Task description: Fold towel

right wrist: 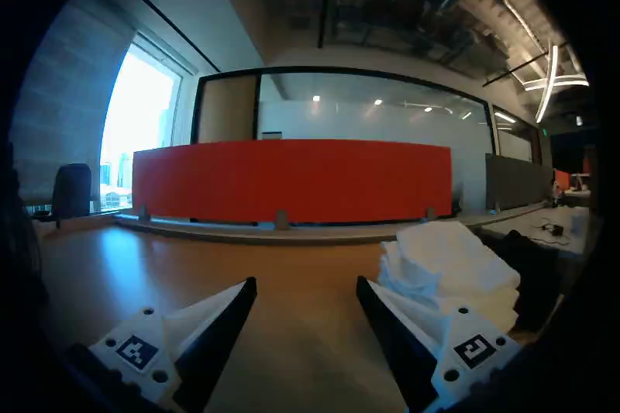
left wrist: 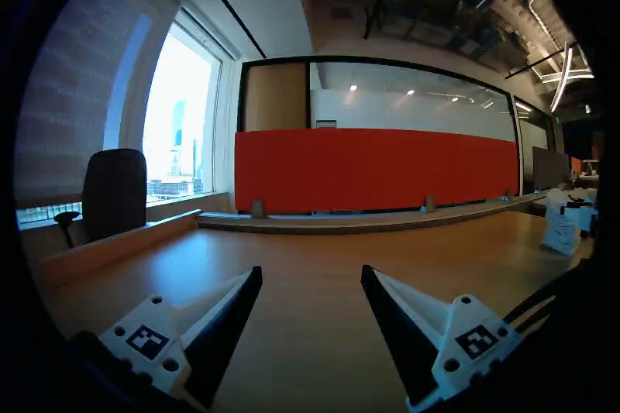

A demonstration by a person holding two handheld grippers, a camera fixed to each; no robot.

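In the right gripper view a stack of folded white towels point(right wrist: 449, 270) lies on the wooden table point(right wrist: 294, 289), just ahead and to the right of my right gripper point(right wrist: 306, 283), which is open with nothing between its fingers. The stack partly sits behind the right finger point(right wrist: 418, 335). In the left gripper view my left gripper point(left wrist: 311, 272) hovers low over bare wooden table point(left wrist: 310, 258), open and holding nothing.
A red divider panel point(left wrist: 372, 169) runs along the table's far edge. A black office chair point(left wrist: 112, 192) stands at the left by the window. White bags point(left wrist: 562, 223) rest at the far right. A dark object point(right wrist: 535, 266) lies beside the towels.
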